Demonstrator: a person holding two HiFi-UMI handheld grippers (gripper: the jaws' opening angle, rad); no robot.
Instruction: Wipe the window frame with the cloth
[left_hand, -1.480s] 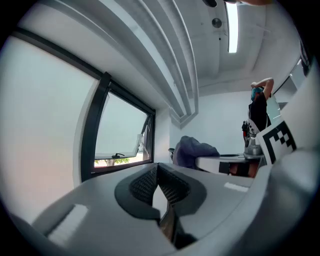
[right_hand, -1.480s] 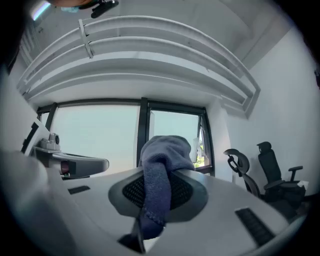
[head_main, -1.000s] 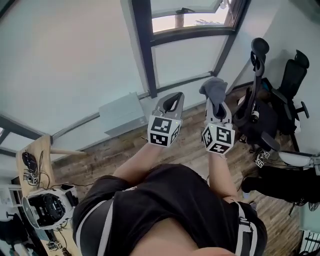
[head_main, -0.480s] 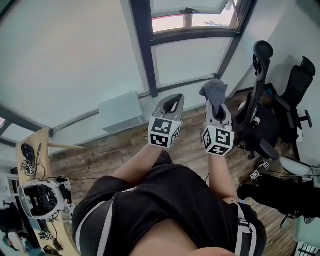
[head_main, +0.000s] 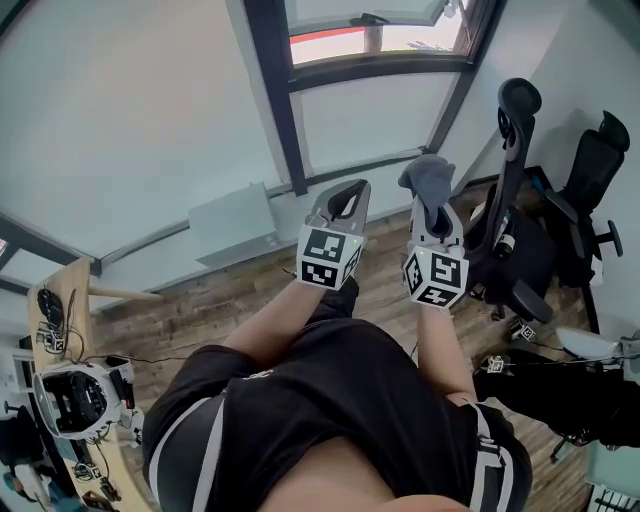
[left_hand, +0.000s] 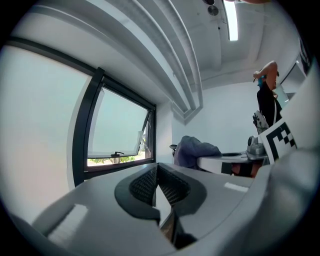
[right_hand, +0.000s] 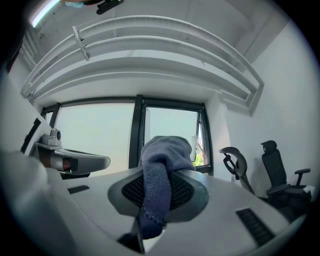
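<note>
Although bunched into a mound above the jaw tips, the grey-blue cloth (right_hand: 163, 159) is pinched by my right gripper (right_hand: 158, 196), with one tail hanging down between the pads. My left gripper (left_hand: 157, 186) is just beside it, its jaws pressed together on nothing. Both are raised toward the dark window frame (head_main: 272, 110) but hang apart from it. An office chair (head_main: 510, 190) stands to the right.

The cloth (right_hand: 162, 160) is grey-blue and soft, bunched into a lump. It is pinched between the jaws of the right gripper (right_hand: 159, 192); the lump stands above the tips and one end hangs down. The window frame (head_main: 270, 100) is dark, with an upright post and a cross bar. Its upper pane is tilted open. The cloth does not touch it.
</note>
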